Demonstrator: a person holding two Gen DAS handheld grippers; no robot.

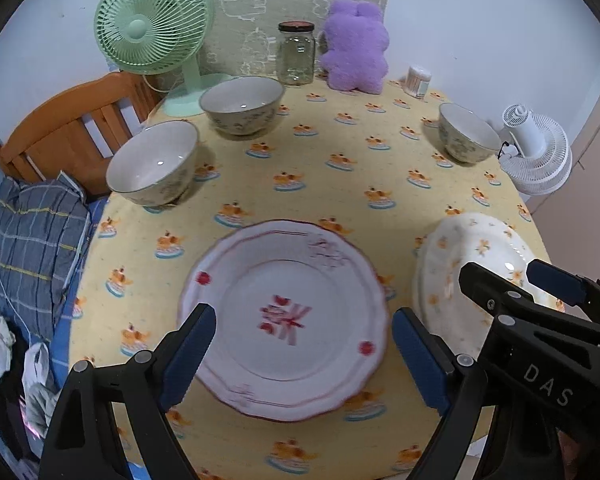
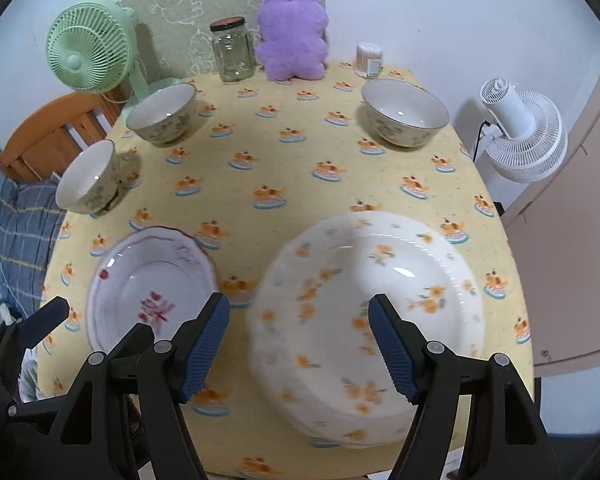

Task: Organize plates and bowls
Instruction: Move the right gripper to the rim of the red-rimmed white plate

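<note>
While both grippers are hanging empty above the near edge of the tablecloth (image 1: 340,148), we are holding the left gripper (image 1: 304,356) wide apart over the red-patterned plate (image 1: 284,320) and the right gripper (image 2: 300,348) spread over the orange-flowered plates (image 2: 380,280), probably to stack them; three bowls (image 1: 152,162) are waiting along the far and side edges.

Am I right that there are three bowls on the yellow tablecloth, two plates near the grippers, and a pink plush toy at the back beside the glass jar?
Nearly. The plush toy is purple, not pink, as the right wrist view shows plainly. The rest holds: three bowls on the yellow tablecloth, two plates near the grippers, and the toy beside the glass jar.
</note>
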